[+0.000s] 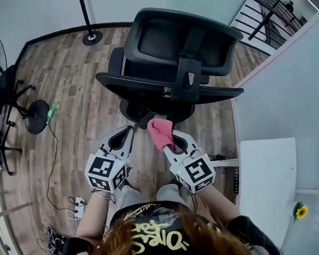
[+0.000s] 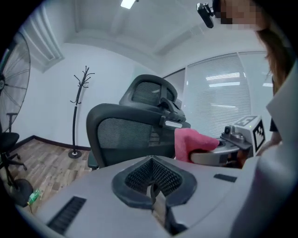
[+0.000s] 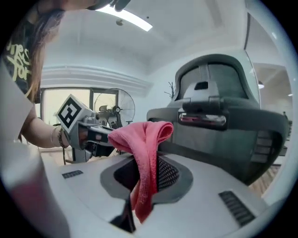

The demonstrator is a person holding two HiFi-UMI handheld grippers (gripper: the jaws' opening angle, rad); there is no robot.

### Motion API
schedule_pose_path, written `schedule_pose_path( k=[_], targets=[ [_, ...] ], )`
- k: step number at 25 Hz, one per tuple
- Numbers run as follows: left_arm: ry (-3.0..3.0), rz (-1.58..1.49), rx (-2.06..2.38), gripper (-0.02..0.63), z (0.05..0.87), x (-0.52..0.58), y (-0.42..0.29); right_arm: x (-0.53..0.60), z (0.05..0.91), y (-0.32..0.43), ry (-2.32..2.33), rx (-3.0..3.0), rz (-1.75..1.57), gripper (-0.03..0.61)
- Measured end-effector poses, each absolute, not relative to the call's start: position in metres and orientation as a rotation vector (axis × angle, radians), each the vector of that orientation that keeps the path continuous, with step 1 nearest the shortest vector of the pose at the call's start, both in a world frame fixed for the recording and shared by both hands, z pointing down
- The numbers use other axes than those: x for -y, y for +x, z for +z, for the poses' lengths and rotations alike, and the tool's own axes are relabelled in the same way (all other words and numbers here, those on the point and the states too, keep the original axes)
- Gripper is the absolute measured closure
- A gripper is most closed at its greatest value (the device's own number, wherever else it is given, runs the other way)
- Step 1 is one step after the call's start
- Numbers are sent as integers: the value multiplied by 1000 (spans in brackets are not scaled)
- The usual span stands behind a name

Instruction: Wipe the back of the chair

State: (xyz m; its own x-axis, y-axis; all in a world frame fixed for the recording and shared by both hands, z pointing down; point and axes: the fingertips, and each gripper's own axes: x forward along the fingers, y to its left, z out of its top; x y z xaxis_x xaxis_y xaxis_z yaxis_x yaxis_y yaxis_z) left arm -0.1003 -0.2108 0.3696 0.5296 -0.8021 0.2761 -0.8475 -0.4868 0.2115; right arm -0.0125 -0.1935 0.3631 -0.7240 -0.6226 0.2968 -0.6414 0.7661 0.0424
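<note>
A pink cloth (image 1: 161, 132) up by the chair back (image 1: 146, 82)
The right gripper (image 3: 146, 172) clamps the bunched cloth near the black mesh; the left gripper (image 1: 131, 131) sits alongside, jaws together, empty.

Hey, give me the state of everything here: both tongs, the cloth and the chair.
left tongs: shut, empty
right tongs: shut on pink cloth
pink cloth: bunched, draped over the right tongs
chair: upright, back facing the person

The right gripper (image 1: 174, 144) holds a pink cloth (image 1: 160, 130) (bunched up) close behind the black chair (image 1: 146, 83).
</note>
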Motion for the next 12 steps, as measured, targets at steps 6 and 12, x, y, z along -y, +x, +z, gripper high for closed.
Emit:
schedule_pose_path(
  k=[6, 12],
  targets=[
    [2578, 238, 1324, 620, 326, 204, -64, 193, 294, 11, 1026, 2707, -109, 517],
    [2651, 200, 1304, 620, 289, 206, -43, 215, 230, 38, 1105, 2673, -315, 517]
  ],
)
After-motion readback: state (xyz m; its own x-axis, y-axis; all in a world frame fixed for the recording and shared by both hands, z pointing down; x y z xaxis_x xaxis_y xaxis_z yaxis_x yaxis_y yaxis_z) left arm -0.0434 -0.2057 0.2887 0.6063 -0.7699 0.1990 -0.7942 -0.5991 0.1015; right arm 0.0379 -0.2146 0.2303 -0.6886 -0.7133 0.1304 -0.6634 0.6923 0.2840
